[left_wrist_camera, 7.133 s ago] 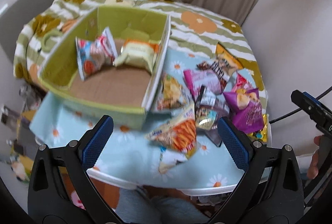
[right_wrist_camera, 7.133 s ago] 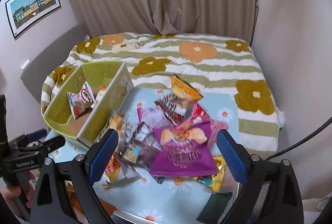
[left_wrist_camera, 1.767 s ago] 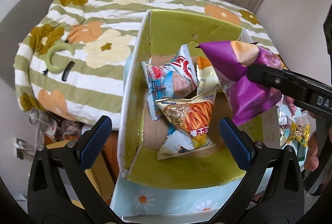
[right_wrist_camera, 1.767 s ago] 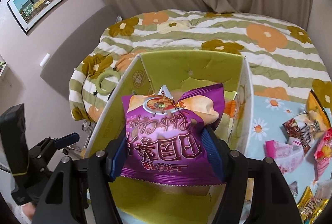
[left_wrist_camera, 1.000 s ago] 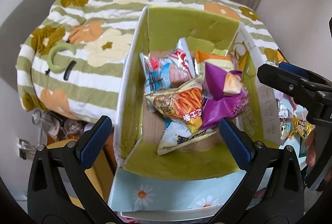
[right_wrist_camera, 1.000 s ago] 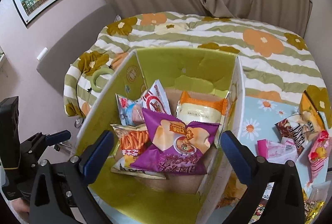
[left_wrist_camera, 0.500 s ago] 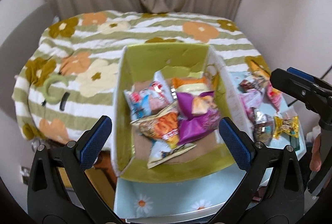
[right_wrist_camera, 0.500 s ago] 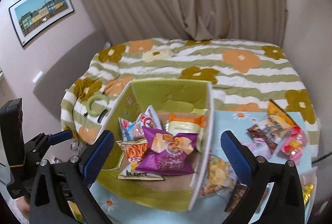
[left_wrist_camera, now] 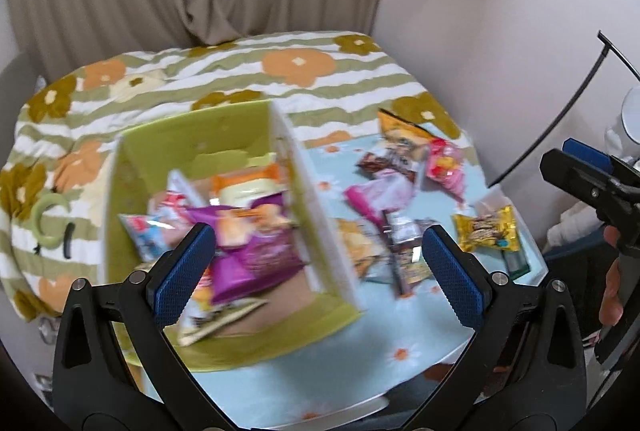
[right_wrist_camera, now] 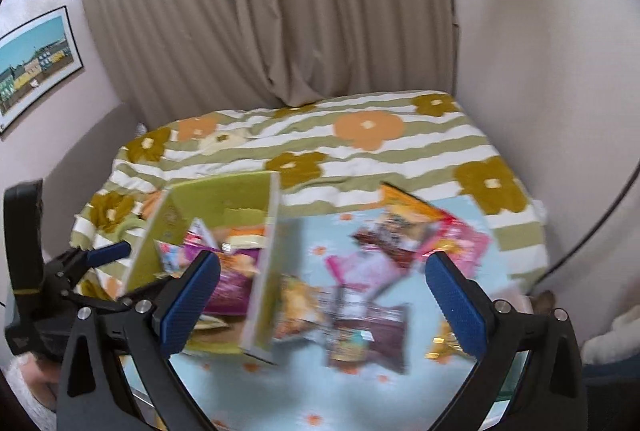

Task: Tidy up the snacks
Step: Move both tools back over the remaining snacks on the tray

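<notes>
**Both grippers empty and wide open above snack table; box partly filled**

Left gripper [left_wrist_camera: 318, 265]: jaws spread wide, nothing between the blue pads. It is held above the near edge of the table [left_wrist_camera: 280, 387], which is covered in a light blue daisy-print cloth.

Right gripper [right_wrist_camera: 322, 297]: jaws likewise spread wide, nothing held. It is held above the near edge of the table, over the loose snacks.

Green box [left_wrist_camera: 132, 199]: sits at the left end of the table, open at the top. Inside it lie a purple bag [left_wrist_camera: 256, 251], an orange-and-cream bag [left_wrist_camera: 250, 185] toward the far wall, and a blue-and-red bag [left_wrist_camera: 150, 231] toward the left wall. Further packets lie under the purple bag at the near side; blur prevents identification.

Loose snacks: spread across the right half of the table, outside the box. An orange bag [left_wrist_camera: 400, 131] lies near the far edge, a pink packet [left_wrist_camera: 446, 163] just beside it, and a gold packet [left_wrist_camera: 486, 229] toward the right edge. A brown-wrapped packet [right_wrist_camera: 364, 331] lies near the table's middle, close to the box's right wall. Both views are motion-blurred.

Surroundings: a bed with a striped floral cover [right_wrist_camera: 360, 127] lies beyond the table's far edge, with a beige curtain [right_wrist_camera: 280, 11] behind.
</notes>
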A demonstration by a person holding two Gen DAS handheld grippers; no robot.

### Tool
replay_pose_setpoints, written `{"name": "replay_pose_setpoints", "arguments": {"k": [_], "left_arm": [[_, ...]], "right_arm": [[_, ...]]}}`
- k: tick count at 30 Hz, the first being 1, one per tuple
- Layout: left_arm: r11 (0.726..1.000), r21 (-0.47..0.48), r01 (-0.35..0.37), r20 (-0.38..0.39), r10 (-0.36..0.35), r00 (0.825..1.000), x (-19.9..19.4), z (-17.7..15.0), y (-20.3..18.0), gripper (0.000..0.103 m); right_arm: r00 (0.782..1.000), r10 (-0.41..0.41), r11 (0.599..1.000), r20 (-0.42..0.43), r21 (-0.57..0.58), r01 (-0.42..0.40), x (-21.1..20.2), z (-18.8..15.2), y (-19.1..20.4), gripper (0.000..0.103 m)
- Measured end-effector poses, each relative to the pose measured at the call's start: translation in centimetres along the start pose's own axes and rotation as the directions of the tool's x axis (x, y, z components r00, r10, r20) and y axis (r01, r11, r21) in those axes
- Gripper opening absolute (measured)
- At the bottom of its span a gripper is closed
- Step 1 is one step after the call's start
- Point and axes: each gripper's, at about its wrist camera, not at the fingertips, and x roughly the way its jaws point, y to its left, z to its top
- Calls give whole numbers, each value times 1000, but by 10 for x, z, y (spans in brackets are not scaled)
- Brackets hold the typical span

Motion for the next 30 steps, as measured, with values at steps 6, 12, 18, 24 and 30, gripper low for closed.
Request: {"name": "replay_pose_setpoints", "arguments": {"k": [6,12,18,24,30], "left_arm": [[999,-32,-2,-43,0,999,29,-3,-59,102],[996,-88,-20,-97,11,995,69,-11,-100,102],[989,-125,-81,-158,61,985,120,-21,-128,102],[984,-107,-145,-240,116,964,173,-37,-139,102],[975,-29,-222,-294,204,934,209,-54,-153,102]], "right_arm": [[1000,11,1000,-27,-28,-11,-1,-7,-63,102],[994,72,986,-83,-142,-84,18,-18,-118,102],[974,150,953,-171,-236,-188,57,-35,-153,102],[952,159,909,-261,-338,-245,98,-61,-163,102],[939,115,842,-325,-469,-266,124,-92,-159,102]]}}
